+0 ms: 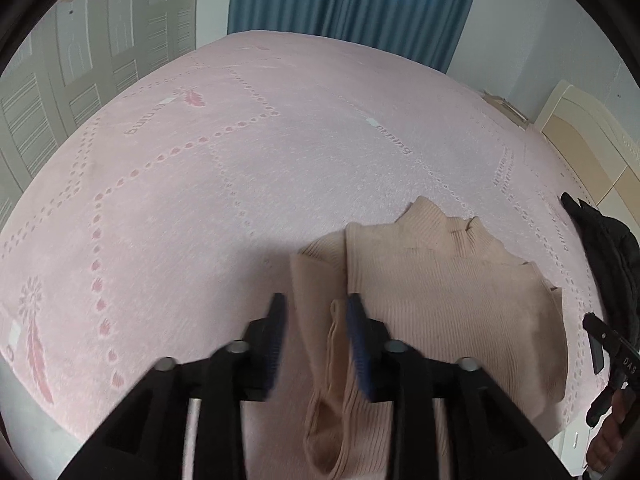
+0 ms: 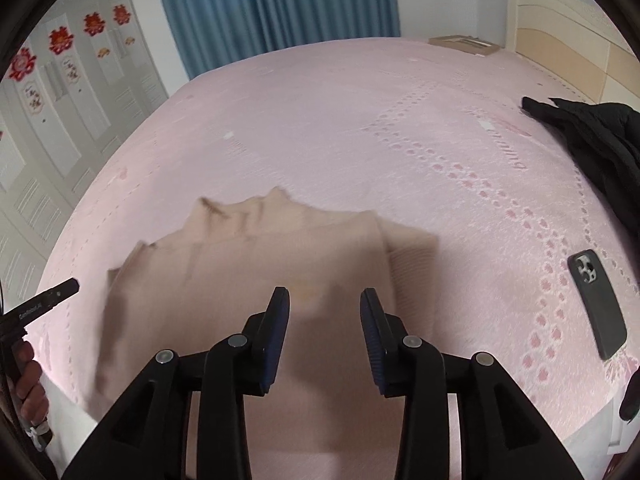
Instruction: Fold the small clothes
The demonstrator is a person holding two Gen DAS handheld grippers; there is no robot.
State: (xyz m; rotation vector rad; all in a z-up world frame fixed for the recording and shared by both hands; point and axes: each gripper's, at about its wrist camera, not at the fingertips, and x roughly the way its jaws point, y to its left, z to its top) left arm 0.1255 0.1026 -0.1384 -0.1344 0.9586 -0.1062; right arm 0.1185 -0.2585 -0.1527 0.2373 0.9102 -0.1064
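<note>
A beige ribbed sweater [image 1: 452, 300] [image 2: 240, 272] lies flat on the pink bed sheet [image 1: 240, 180] [image 2: 360, 120], collar pointing away, its sides folded inward. One folded sleeve [image 1: 320, 400] runs down the sweater's left side. My left gripper [image 1: 316, 304] hovers open above that sleeve, the pads apart and pressing on nothing. My right gripper [image 2: 325, 296] hovers open over the sweater's right half, with only cloth lying below the gap. Each view also catches the other gripper at its edge, held by a hand [image 2: 32, 384].
A dark phone [image 2: 598, 304] lies face down on the sheet to the right of the sweater. A black garment [image 2: 592, 136] [image 1: 612, 248] is heaped at the right, near the cream headboard [image 2: 568, 28]. Blue curtains [image 1: 352, 0] and white wardrobe doors [image 2: 60, 120] stand beyond the bed.
</note>
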